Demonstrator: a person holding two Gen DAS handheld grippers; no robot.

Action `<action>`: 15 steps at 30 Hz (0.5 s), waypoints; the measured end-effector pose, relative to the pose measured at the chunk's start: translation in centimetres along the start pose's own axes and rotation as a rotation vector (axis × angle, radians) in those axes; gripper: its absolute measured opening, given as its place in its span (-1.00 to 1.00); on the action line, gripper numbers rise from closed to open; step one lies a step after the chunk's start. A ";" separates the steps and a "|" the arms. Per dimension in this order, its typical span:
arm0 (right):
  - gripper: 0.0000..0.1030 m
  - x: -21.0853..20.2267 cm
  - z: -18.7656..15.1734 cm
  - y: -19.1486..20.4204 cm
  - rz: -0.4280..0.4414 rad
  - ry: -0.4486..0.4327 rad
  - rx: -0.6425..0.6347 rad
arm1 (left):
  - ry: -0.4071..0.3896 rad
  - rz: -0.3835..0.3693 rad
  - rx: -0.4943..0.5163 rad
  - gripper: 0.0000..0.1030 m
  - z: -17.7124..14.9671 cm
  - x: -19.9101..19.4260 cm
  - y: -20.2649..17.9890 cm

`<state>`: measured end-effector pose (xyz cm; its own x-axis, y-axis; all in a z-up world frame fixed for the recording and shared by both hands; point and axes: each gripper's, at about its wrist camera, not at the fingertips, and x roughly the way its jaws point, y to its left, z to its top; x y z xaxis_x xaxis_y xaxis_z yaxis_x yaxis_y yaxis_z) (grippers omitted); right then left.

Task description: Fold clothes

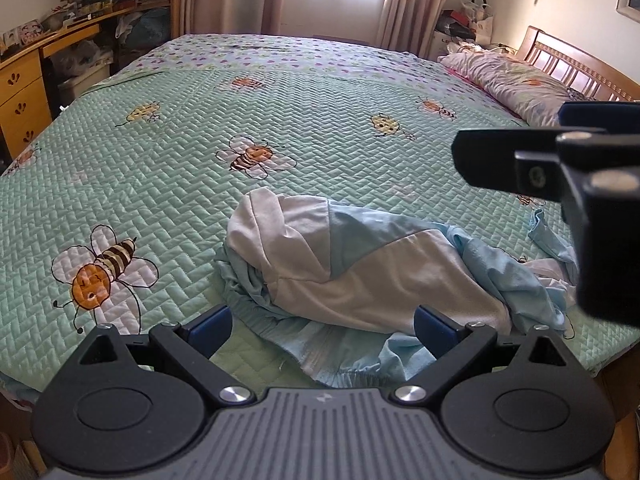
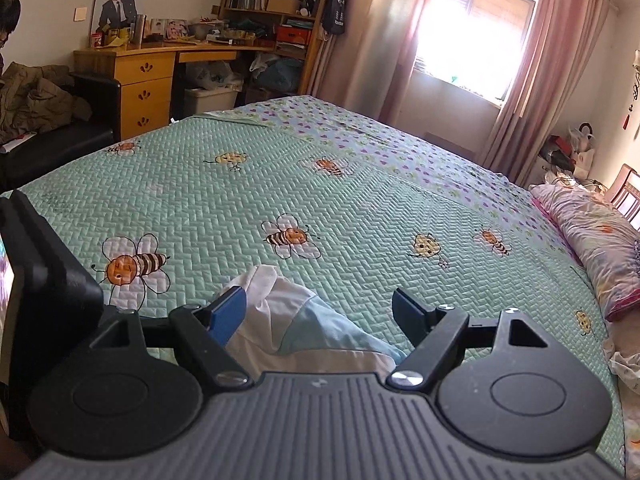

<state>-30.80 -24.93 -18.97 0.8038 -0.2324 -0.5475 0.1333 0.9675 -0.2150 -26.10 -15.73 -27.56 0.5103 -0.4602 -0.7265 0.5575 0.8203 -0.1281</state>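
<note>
Both sets of jaws are wide open and holding nothing, left gripper (image 1: pixel 322 326) and right gripper (image 2: pixel 319 310) each tilted down over the crumpled white-and-blue garment (image 1: pixel 360 264). It's lying bunched near the edge of the bed (image 1: pixel 200 120), on the green bee-print quilt.

Crumpled white-and-blue garment (image 1: pixel 360 264) on bed

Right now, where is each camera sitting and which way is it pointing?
Left wrist: on the left gripper, jaws open, angled down at the crumpled white-and-blue garment; the right gripper juts in at right.
Right wrist: on the right gripper, jaws open, above the garment's end, facing the window.
Shared: garment, bee quilt, pillow, desk.
</note>
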 end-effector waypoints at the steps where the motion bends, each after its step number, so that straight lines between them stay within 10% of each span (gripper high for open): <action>1: 0.57 0.0 0.1 0.0 0.000 -0.002 0.001 | -0.002 0.001 -0.002 0.90 0.0 -0.1 0.0; 15: 0.57 -1.3 1.9 0.0 0.069 -0.034 0.035 | -0.029 0.013 -0.049 0.90 0.1 -1.3 1.7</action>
<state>-30.74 -24.48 -16.72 0.8311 -0.1624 -0.5319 0.0969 0.9841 -0.1490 -25.74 -13.84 -26.77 0.5362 -0.4587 -0.7086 0.5187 0.8413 -0.1521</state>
